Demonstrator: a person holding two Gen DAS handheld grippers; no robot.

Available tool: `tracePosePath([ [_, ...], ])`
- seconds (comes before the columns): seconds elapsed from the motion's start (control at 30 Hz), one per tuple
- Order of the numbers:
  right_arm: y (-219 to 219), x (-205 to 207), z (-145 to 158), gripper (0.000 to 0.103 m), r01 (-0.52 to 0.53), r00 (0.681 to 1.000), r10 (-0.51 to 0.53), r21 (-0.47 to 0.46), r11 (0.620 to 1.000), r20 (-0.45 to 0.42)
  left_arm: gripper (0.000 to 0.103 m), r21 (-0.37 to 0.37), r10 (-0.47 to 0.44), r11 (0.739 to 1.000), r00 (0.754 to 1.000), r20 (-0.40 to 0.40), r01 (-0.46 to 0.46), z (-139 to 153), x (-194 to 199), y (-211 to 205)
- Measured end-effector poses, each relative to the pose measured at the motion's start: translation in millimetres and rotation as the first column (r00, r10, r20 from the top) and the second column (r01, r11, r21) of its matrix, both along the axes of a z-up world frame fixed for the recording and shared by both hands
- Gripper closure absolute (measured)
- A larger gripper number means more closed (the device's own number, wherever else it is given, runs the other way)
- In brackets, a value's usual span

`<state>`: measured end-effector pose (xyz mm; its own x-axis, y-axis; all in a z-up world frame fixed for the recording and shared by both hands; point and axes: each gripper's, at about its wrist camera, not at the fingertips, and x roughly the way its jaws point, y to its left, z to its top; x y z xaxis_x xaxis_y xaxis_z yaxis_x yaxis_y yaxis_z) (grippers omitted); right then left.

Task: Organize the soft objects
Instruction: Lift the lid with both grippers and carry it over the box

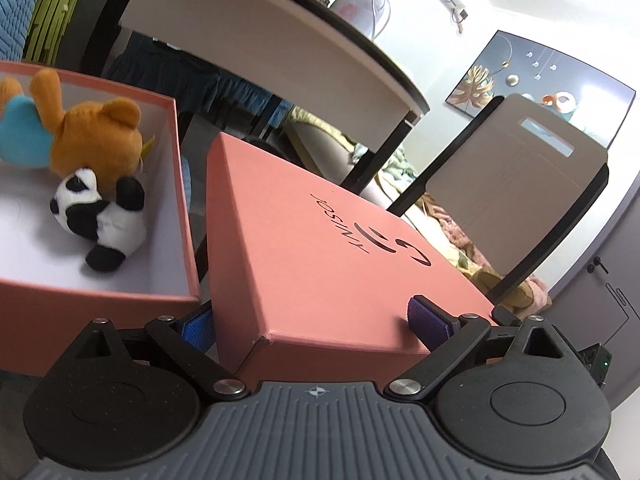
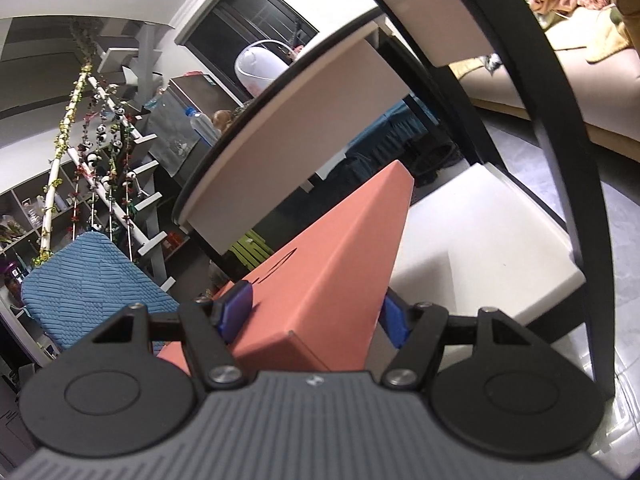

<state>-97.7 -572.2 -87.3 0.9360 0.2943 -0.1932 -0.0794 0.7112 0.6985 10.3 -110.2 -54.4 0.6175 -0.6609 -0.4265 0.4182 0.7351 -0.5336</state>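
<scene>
Both claws grip the "JOSINY" lid (image 1: 320,248).

So the only thing really carrying stuff was the open pink box (image 1: 176,184), white inside. 3 plushies lay on its bottom: an orange bear (image 1: 96,136) toward the far right corner, a small panda (image 1: 100,212) pressed right up against the bear's front, and a blue plush (image 1: 20,136) touching the bear's other side, cut off by the picture's edge. What the box stood on was hidden. The right view had a white chair seat (image 2: 480,240) over grey floor (image 2: 624,220). Whether the pink lid (image 2: 340,260) touched that seat, couldn't tell.
</scene>
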Motion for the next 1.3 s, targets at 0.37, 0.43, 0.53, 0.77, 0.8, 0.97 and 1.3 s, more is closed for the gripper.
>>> tracePosePath([
  [0.37,18.3,16.1,11.6,0.035,-0.028,0.999,0.029,-0.015,0.999,0.046,0.006,-0.026,0.036,0.999,0.999,0.037,-0.035,13.2,-1.8,27.0],
  [0.43,21.8,19.3,13.1,0.035,-0.034,0.998,0.035,-0.016,0.999,0.052,0.006,-0.029,0.046,0.999,0.998,0.044,-0.044,15.5,-2.6,32.4],
  [0.53,27.1,24.1,15.4,0.035,-0.043,0.997,0.044,-0.017,0.999,0.061,0.006,-0.034,0.060,0.998,0.996,0.059,-0.058,19.7,-4.9,41.9],
  [0.77,55.7,37.6,31.4,0.035,-0.084,0.992,0.086,-0.028,0.996,0.097,0.006,-0.042,0.101,0.994,0.990,0.093,-0.098,29.8,-9.3,70.0],
  [0.8,60.1,41.1,31.7,0.035,-0.092,0.991,0.094,-0.027,0.995,0.097,0.006,-0.043,0.109,0.993,0.989,0.095,-0.105,30.7,-9.1,74.2],
  [0.97,82.4,58.2,32.8,0.035,-0.132,0.986,0.133,-0.021,0.991,0.097,0.006,-0.042,0.159,0.987,0.982,0.103,-0.156,35.3,-11.7,98.9],
  [1.3,139.1,98.4,27.3,0.035,-0.230,0.968,0.231,-0.023,0.973,0.096,0.006,-0.046,0.272,0.962,0.956,0.105,-0.269,40.8,-19.3,158.5],
])
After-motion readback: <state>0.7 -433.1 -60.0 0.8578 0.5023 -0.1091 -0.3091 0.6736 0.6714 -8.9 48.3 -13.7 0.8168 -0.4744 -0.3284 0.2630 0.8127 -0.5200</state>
